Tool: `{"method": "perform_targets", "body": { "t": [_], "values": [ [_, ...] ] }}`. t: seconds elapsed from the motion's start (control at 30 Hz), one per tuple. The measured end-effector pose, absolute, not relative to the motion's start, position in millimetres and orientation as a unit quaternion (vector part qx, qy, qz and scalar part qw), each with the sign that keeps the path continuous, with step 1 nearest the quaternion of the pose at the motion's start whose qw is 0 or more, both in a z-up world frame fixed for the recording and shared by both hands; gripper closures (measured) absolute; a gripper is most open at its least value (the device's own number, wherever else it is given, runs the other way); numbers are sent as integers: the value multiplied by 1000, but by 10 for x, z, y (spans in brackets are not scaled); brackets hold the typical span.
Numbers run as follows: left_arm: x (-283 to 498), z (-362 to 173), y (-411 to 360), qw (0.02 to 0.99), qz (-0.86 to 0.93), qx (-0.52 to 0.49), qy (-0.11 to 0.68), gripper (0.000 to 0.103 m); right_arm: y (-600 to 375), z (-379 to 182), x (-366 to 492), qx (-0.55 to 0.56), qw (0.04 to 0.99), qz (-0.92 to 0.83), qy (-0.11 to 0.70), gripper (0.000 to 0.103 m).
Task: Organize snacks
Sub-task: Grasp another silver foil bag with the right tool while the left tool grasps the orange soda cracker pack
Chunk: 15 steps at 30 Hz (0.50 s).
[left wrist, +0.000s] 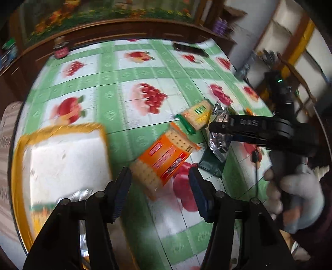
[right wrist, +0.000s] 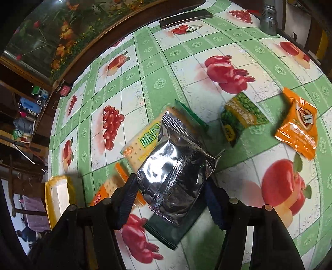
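My right gripper (right wrist: 172,180) is shut on a silver foil bag (right wrist: 176,166), whose sides meet both pads; the bag stands tilted over a dark green packet (right wrist: 172,230). The left wrist view shows that gripper (left wrist: 215,126) in a gloved hand (left wrist: 300,187) over the same foil bag (left wrist: 220,133). My left gripper (left wrist: 159,187) is open, and the near end of an orange cracker packet (left wrist: 166,157) lies between its fingertips, untouched. A green-labelled cracker packet (left wrist: 197,116) lies just beyond. A yellow-rimmed white tray (left wrist: 62,127) sits to the left.
A green pea packet (right wrist: 240,118) and an orange snack packet (right wrist: 298,126) lie to the right on the fruit-print tablecloth (right wrist: 166,62). A dark jar (left wrist: 61,48), a flat black device (right wrist: 186,17) and a grey cylinder (right wrist: 268,18) stand along the far edge.
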<state>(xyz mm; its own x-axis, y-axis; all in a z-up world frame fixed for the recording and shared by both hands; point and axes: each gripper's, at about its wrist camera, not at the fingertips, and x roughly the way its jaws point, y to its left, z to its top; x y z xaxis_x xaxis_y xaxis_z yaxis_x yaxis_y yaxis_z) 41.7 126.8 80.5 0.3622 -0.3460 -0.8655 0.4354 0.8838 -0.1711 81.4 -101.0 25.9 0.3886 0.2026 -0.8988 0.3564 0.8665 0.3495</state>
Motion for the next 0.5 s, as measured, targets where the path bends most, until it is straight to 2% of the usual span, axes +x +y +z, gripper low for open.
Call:
{"method": "perform_targets", "body": {
  "t": [0.17, 0.3, 0.33, 0.37, 0.5],
  "values": [
    [650, 539, 956, 796, -262, 117, 532, 47, -1135, 316, 606, 258, 797, -42, 544, 39],
    [803, 369, 838, 780, -271, 139, 546, 47, -1187, 370, 418, 256, 801, -32, 539, 39],
    [827, 344, 824, 780, -268, 141, 547, 38, -1194, 376, 376, 257, 801, -30, 539, 39],
    [847, 317, 810, 776, -273, 137, 551, 36, -1205, 379, 340, 259, 801, -29, 539, 39],
    [814, 181, 706, 759, -277, 141, 572, 34, -1246, 379, 220, 262, 800, -23, 539, 39]
  ]
}}
